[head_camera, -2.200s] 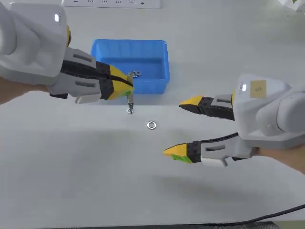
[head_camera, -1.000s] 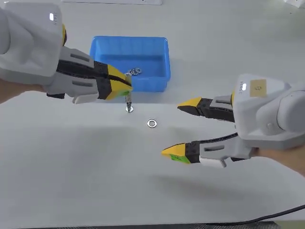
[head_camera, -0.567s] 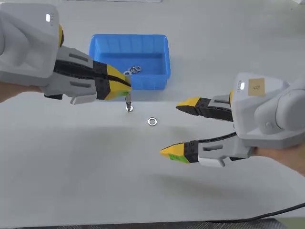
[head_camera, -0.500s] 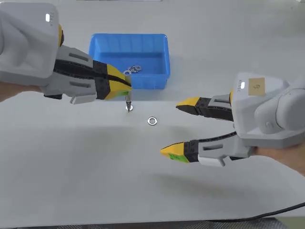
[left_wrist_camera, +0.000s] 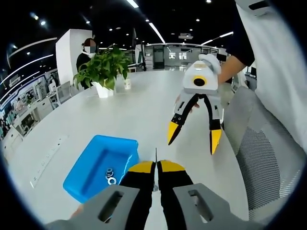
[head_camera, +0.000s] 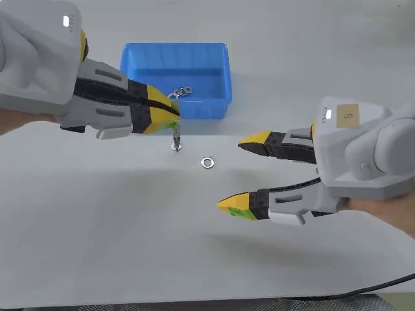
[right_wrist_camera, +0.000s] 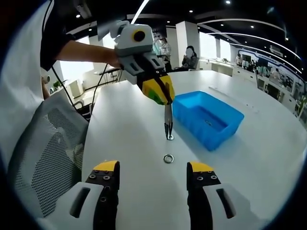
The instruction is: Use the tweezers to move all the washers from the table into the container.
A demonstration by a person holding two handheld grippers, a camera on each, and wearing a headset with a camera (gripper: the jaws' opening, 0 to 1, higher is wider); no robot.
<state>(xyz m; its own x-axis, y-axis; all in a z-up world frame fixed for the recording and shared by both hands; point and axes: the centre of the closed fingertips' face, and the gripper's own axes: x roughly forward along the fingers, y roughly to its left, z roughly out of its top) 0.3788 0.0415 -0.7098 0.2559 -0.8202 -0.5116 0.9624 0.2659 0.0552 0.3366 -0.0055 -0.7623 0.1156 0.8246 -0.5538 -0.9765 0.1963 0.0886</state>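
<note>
On the white surface (head_camera: 97,227) little differs from two seconds back; the whole head view has slid slightly, which is the camera's doing. The left gripper (head_camera: 170,120) still hangs just in front of the rectangular blue plastic container (head_camera: 175,47); its yellow-tipped jaws are pressed together on the thin silver metal tweezers (head_camera: 175,135), which point straight down. The tweezer tips rest, as before, at a small silver ring washer (head_camera: 176,147) lying on the surface just before the container's near wall; whether they pinch it I cannot tell. A second silver washer (head_camera: 207,162) lies flat where it lay, near the first and to its right, between the tweezers and the right gripper (head_camera: 230,173); that gripper stays low over the surface, its jaws spread wide with nothing between them. A small cluster of washers (head_camera: 181,92) sits on the container floor, unchanged. In the right gripper view the second silver washer lies just ahead of the gap between the yellow tips, with the tweezers upright beyond it and the container to their right. As for writing, a tan sticker (head_camera: 349,116) on the right gripper's white body bears one dark character, too small to read; no brand can be made out anywhere.
</note>
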